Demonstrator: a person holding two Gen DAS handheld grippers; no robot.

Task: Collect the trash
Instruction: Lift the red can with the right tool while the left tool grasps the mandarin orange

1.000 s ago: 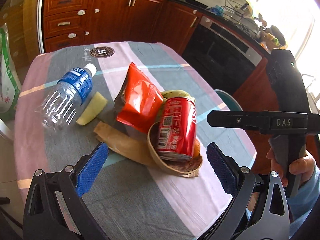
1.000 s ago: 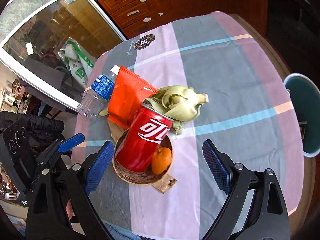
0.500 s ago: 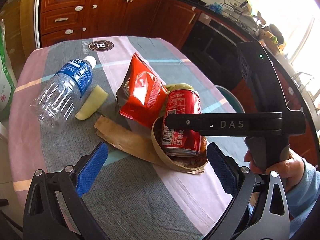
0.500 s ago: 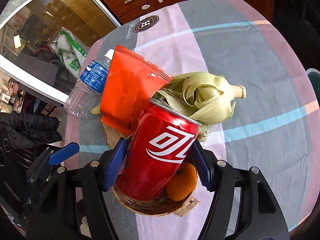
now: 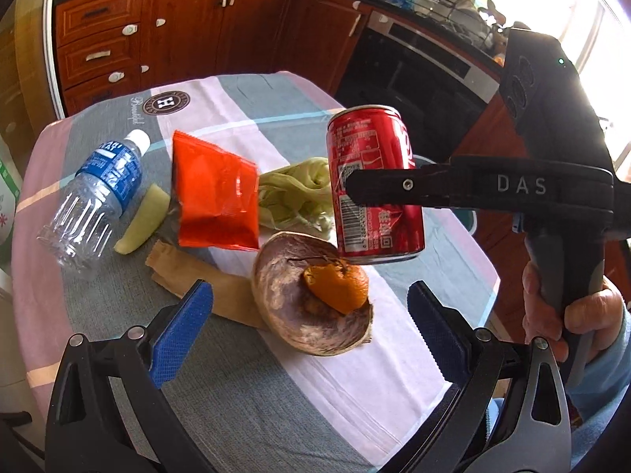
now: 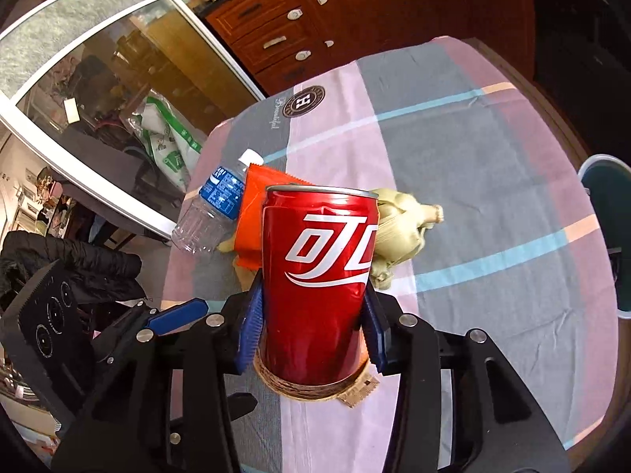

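Observation:
A red soda can (image 6: 319,276) hangs upright above the table, and the jaws of my right gripper (image 6: 313,319) are closing on it, blue pads pressed against its dented sides. In the left wrist view the can (image 5: 370,181) floats over a coconut-shell bowl (image 5: 276,299) holding orange peel (image 5: 339,287). My left gripper (image 5: 311,307) stands open in front of the bowl with nothing between its fingers. On the cloth behind lie an orange snack bag (image 5: 215,197), a corn husk (image 5: 295,193), a plastic bottle (image 5: 94,197), a pale fruit wedge (image 5: 142,220) and brown paper (image 5: 197,276).
A striped cloth covers the round table (image 5: 244,394). A teal bin (image 6: 607,236) stands on the floor past the table's right edge. Wooden cabinets (image 5: 177,39) and a dark oven (image 5: 414,79) line the wall behind. A hand (image 5: 572,315) grips the right tool's handle.
The right gripper's jaws came in around the can, closed on it and lifted it out of the shell bowl, uncovering the orange peel. The left gripper stayed open and shifted slightly.

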